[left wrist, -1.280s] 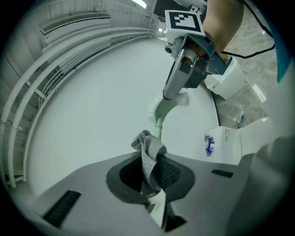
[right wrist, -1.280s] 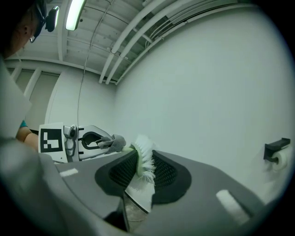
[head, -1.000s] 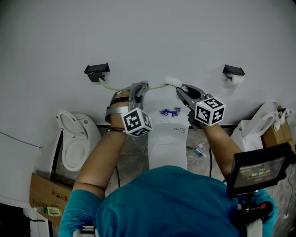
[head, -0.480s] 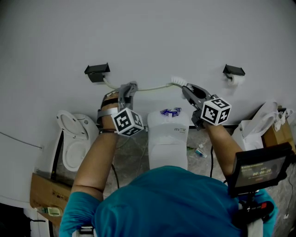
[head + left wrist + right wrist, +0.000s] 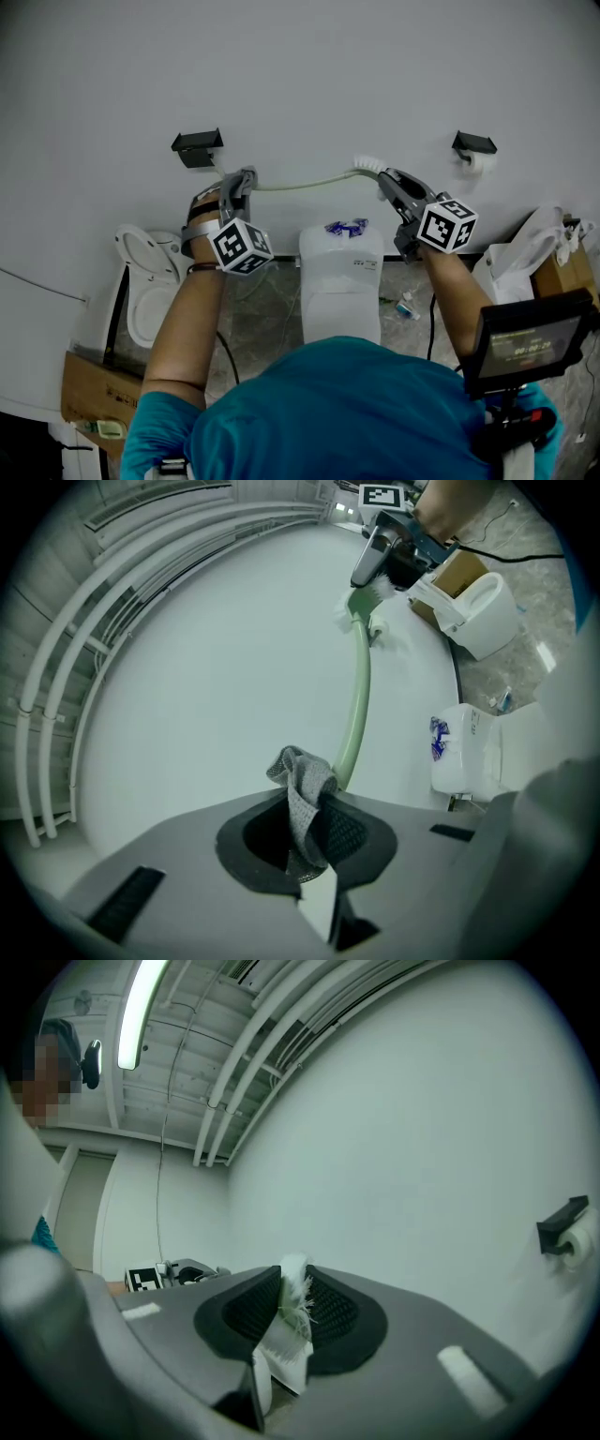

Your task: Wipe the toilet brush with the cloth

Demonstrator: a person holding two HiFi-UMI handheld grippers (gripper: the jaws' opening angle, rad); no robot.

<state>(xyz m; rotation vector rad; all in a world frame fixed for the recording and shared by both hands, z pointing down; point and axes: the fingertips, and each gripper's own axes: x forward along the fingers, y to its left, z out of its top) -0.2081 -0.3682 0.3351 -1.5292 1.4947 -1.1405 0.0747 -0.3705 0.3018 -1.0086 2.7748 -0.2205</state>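
You have the brush (image 5: pixel 305 181) level in the air in front of a plain white wall (image 5: pixel 328 66), held between your two tools. Your right tool (image 5: pixel 386 178) is clamped on the white bristle end, and its jaws have just squeezed in a little tighter. Your left tool (image 5: pixel 246 178) is pinched shut on the grey cloth (image 5: pixel 302 785), which is bunched right where the pale green handle meets the jaws, at the end away from the bristles.

Two black brackets are fixed to the wall. One (image 5: pixel 197 145) is just beyond your left tool. The other, off to your right, carries a paper roll (image 5: pixel 480 161). Below the brush stands a white tank (image 5: pixel 342 281) with something small and blue on top. A toilet (image 5: pixel 150 291) with its lid up sits to your left on the grey stone floor (image 5: pixel 272 319). A cardboard box (image 5: pixel 89 394) lies near it. Overhead run white pipes (image 5: pixel 272 1016) and a lit strip light (image 5: pixel 141 1007).
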